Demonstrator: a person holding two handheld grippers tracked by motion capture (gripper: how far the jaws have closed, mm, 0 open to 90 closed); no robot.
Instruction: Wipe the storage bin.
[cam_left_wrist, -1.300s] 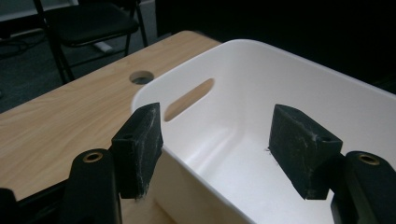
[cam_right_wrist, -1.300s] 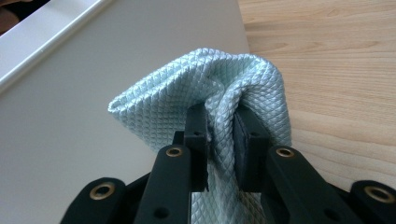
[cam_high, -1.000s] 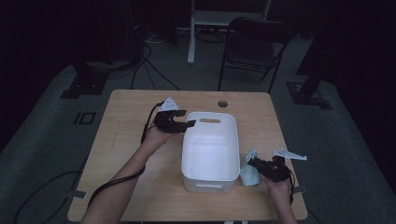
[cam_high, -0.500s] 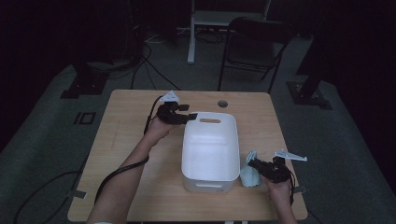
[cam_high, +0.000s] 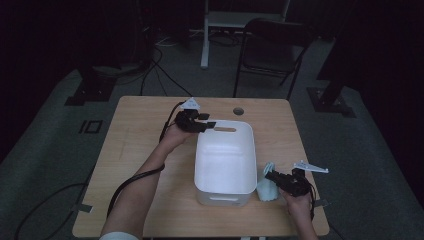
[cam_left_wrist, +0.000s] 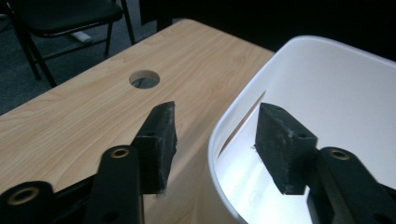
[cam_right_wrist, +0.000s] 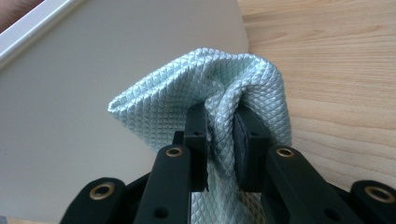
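Observation:
A white plastic bin (cam_high: 225, 160) stands in the middle of the wooden table (cam_high: 145, 145). My left gripper (cam_high: 200, 123) is at the bin's far left corner. In the left gripper view its jaws straddle the bin's rim (cam_left_wrist: 215, 140), one pad (cam_left_wrist: 159, 140) outside and the other pad (cam_left_wrist: 282, 147) inside, with gaps on both sides. Those jaws have just been closing. My right gripper (cam_high: 276, 177) is at the bin's near right side, shut on a pale green quilted cloth (cam_high: 266, 189). The cloth (cam_right_wrist: 210, 88) bunches between the right gripper's (cam_right_wrist: 219, 135) pads, against the bin's wall (cam_right_wrist: 93, 84).
A round cable hole (cam_high: 238, 111) is in the table just beyond the bin, and the hole (cam_left_wrist: 144, 79) lies ahead of the left jaws. A dark chair (cam_high: 272, 45) and a grey stand (cam_high: 220, 20) are behind the table. Cables trail off the left side.
My left hand has moved right and away along the bin's far left corner, and its jaws now stand narrower around the rim. The right gripper has kept still with the cloth.

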